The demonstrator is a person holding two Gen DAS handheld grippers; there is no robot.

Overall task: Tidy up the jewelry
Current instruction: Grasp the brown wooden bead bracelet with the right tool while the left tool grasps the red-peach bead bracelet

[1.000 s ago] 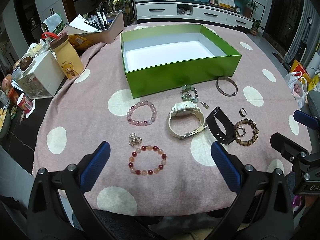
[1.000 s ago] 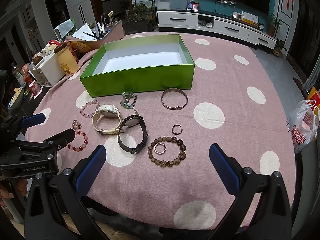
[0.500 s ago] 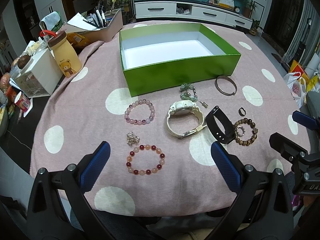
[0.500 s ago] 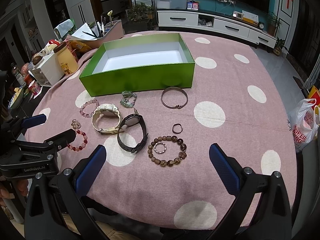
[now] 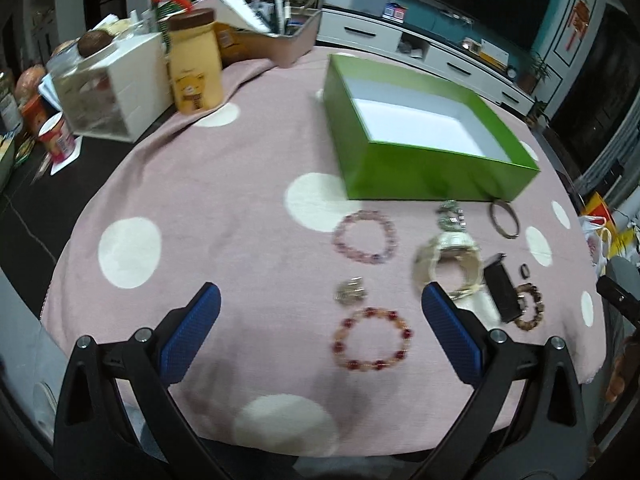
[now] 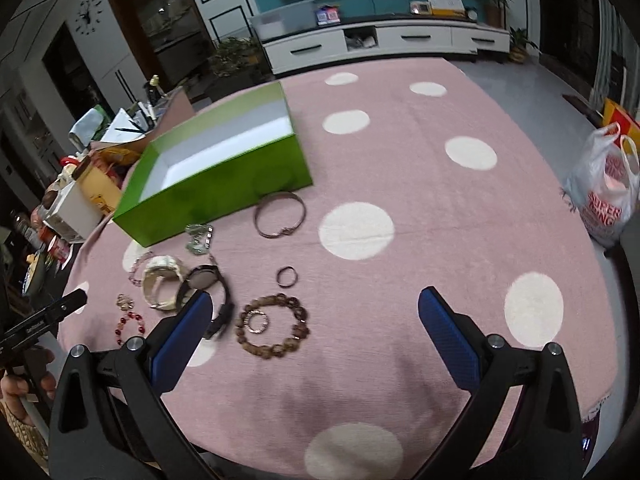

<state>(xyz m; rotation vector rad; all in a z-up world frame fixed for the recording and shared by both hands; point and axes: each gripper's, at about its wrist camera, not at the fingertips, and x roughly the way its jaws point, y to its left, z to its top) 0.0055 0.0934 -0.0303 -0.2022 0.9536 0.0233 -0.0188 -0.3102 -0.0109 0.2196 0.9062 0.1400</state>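
Observation:
An empty green box (image 5: 424, 136) (image 6: 216, 168) stands on the pink dotted tablecloth (image 5: 224, 200). Before it lie a pink bead bracelet (image 5: 365, 236), a red and orange bead bracelet (image 5: 374, 339), a small silver clip (image 5: 351, 290), a cream watch (image 5: 450, 258) (image 6: 162, 280), a black watch (image 6: 208, 296), a brown bead bracelet (image 6: 274, 326), a dark ring (image 6: 287, 276), a metal bangle (image 6: 280, 215) and a green charm piece (image 6: 199, 237). My left gripper (image 5: 320, 332) is open, left of the red bracelet. My right gripper (image 6: 314, 332) is open, just right of the brown bracelet.
A yellow bear bottle (image 5: 195, 62), a white drawer box (image 5: 116, 84) and a pen tray (image 5: 272, 36) crowd the table's far left. A plastic bag (image 6: 606, 196) sits on the floor at the right. A TV cabinet (image 6: 384, 40) stands behind.
Both grippers have swung: the left view now points further left, the right view further right and closer to the table. The jewelry and box lie where they were. Both stay open.

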